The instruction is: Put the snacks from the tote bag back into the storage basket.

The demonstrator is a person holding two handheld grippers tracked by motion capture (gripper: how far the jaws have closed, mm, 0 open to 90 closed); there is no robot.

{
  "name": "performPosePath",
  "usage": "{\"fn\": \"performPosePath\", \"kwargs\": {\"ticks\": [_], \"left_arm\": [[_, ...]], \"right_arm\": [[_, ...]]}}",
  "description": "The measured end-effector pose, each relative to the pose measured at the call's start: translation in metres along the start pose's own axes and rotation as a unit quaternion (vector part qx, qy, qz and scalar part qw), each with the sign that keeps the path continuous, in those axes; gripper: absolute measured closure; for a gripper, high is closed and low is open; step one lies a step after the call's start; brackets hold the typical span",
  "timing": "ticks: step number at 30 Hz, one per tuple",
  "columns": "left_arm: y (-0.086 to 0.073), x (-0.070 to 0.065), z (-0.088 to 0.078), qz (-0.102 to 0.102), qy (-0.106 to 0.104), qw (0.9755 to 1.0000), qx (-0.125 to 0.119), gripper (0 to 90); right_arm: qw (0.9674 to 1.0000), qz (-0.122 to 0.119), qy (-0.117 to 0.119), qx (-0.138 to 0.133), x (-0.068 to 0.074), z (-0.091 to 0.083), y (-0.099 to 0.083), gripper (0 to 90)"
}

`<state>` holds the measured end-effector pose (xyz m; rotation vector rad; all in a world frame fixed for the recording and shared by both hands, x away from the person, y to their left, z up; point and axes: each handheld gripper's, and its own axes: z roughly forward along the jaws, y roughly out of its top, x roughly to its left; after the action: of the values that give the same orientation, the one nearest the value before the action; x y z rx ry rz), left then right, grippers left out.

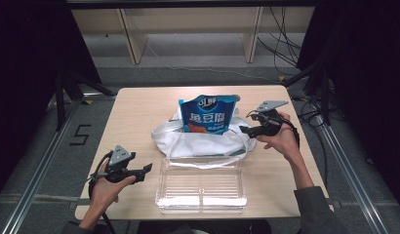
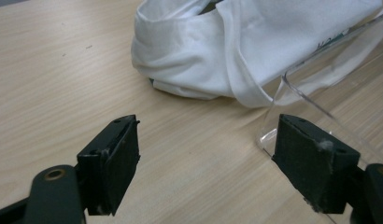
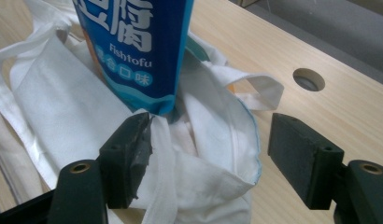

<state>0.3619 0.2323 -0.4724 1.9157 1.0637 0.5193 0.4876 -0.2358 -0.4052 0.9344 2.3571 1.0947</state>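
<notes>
You are working in a lab-style recording bay, not a home. Your light wooden table (image 1: 139,105) stands on grey flooring between metal floor rails (image 1: 39,165), with black curtains (image 1: 22,73) closing both sides. Loose black cables (image 1: 281,41) trail across the floor behind, beside plain wooden shelving legs (image 1: 132,41).

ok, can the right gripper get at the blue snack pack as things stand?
Probably yes. The right gripper sits open beside the white bag, and the blue snack pack stands tall out of it. Bag cloth lies between its jaws, so it may catch fabric too.
</notes>
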Motion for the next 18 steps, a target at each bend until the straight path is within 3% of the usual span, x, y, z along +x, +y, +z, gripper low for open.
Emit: {"fn": "performPosePath", "kwargs": {"ticks": [2, 3, 4, 8, 10, 11, 14, 18], "left_arm": [[-0.003, 0.002, -0.001, -0.009, -0.002, 1.0, -0.004, 21.2], [-0.006, 0.002, -0.001, -0.008, 0.006, 0.9999, -0.001, 20.9], [-0.007, 0.002, -0.001, -0.007, 0.009, 0.9999, 0.002, 20.9], [-0.015, 0.0, 0.0, -0.008, 0.011, 0.9998, 0.015, 20.9], [-0.015, 0.003, -0.003, 0.015, 0.013, 0.9994, 0.029, 20.9], [-0.017, 0.001, -0.001, -0.002, 0.016, 0.9998, 0.012, 20.9], [-0.016, 0.003, -0.002, -0.007, 0.023, 0.9996, 0.013, 20.7], [-0.017, 0.004, -0.001, 0.002, 0.026, 0.9994, 0.022, 20.5]], "right_arm": [[0.9999, -0.01, 0.002, 0.008, 0.0, -0.004, 0.004, 30.0], [1.0, -0.006, 0.0, 0.002, 0.001, -0.006, 0.006, 29.4], [0.9999, -0.016, 0.002, 0.0, -0.001, -0.009, 0.01, 29.3], [0.9997, -0.017, 0.003, -0.015, 0.001, -0.016, 0.022, 28.9], [0.9995, -0.031, 0.0, -0.011, 0.0, -0.018, 0.031, 28.2], [0.9995, -0.032, -0.001, -0.005, 0.001, -0.02, 0.034, 28.1], [0.9986, -0.051, 0.01, -0.01, 0.003, -0.022, 0.05, 27.5], [0.9973, -0.07, 0.014, -0.017, 0.01, -0.027, 0.071, 27.0]]}}
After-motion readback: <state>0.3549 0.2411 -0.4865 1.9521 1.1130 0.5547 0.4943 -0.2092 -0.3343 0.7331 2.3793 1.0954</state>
